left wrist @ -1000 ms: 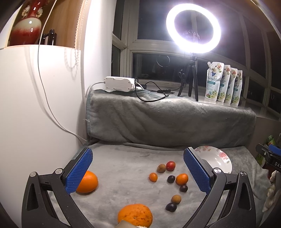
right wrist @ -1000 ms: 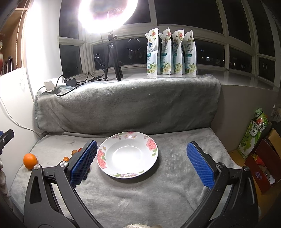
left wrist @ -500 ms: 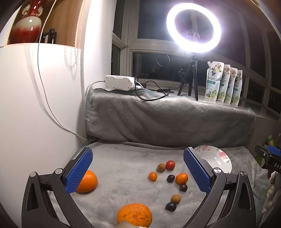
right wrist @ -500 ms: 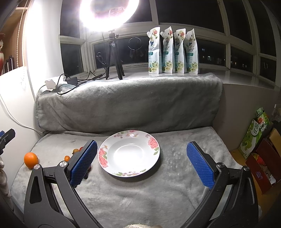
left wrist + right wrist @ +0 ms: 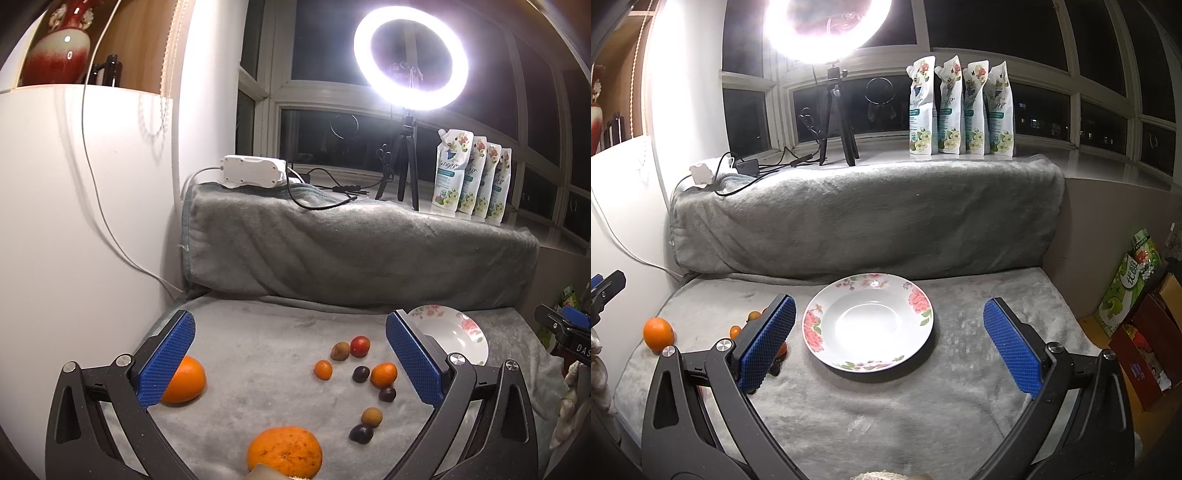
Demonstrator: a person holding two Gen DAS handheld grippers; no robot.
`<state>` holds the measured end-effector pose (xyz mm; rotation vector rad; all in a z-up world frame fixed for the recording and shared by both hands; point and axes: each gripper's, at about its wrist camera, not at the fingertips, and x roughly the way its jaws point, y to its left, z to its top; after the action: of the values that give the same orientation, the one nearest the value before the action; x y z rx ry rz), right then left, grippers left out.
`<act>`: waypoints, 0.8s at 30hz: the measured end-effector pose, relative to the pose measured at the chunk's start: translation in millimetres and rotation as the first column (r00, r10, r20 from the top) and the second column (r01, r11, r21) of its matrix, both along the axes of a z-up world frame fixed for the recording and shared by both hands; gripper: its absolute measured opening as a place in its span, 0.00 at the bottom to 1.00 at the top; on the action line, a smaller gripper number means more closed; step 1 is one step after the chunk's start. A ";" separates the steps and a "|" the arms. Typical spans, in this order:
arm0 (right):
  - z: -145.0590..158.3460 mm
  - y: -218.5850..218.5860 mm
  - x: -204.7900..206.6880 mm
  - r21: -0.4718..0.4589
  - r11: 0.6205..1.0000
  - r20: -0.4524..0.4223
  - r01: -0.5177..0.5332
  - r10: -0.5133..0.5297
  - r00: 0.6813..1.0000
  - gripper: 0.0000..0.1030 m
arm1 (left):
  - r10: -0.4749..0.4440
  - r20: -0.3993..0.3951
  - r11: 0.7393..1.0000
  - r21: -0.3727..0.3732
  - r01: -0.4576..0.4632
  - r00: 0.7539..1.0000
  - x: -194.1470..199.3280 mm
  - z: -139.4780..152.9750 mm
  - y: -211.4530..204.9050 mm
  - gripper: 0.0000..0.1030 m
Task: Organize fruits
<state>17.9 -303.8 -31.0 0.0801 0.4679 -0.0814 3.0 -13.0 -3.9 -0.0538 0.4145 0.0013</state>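
Several fruits lie on the grey blanket (image 5: pixel 258 350). In the left wrist view a big orange (image 5: pixel 284 452) sits at the bottom centre and another orange (image 5: pixel 186 380) lies behind the left finger. Small fruits cluster to the right: a red one (image 5: pixel 359 345), small oranges (image 5: pixel 384 374), dark plums (image 5: pixel 361 432). The flowered white plate (image 5: pixel 868 323) is empty. My left gripper (image 5: pixel 291 362) is open above the fruits. My right gripper (image 5: pixel 890 347) is open, with the plate between its fingers in the view.
A raised blanket-covered ledge (image 5: pixel 864 218) stands behind, with a ring light tripod (image 5: pixel 836 122), cables, a white power strip (image 5: pixel 253 171) and several pouches (image 5: pixel 960 107). A white cabinet (image 5: pixel 74 221) is at the left. Boxes (image 5: pixel 1141 314) stand past the right edge.
Both views have shifted only slightly; the right gripper has edged a little back from the plate. Nothing was taken hold of or moved.
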 end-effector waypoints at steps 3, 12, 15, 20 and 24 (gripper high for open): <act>-1.1 2.3 1.9 0.004 1.000 -0.010 -0.012 0.012 1.000 1.00 | -0.001 -0.003 1.000 -0.002 0.001 1.000 0.2 -2.2 1.8 0.99; -6.8 18.8 11.7 0.010 0.996 -0.045 -0.091 0.091 0.995 1.00 | 0.014 -0.035 1.000 -0.018 -0.015 0.999 -1.1 -17.1 17.9 0.99; -10.3 27.4 15.2 0.011 0.991 -0.056 -0.134 0.134 0.989 1.00 | 0.023 -0.054 0.999 -0.022 -0.024 0.998 -3.2 -23.9 25.2 0.99; -19.1 43.7 25.7 0.059 0.972 -0.101 -0.228 0.233 0.967 1.00 | 0.025 -0.083 0.999 -0.031 -0.028 0.996 -8.0 -32.4 35.2 0.98; -27.8 61.9 35.0 0.096 0.944 -0.135 -0.316 0.327 0.935 1.00 | 0.032 -0.117 0.999 -0.036 -0.037 0.993 -12.7 -41.5 45.7 0.94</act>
<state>52.9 -241.9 -58.8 0.0676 0.6289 0.2541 -9.7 32.8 -45.4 -0.0989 0.5306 0.0310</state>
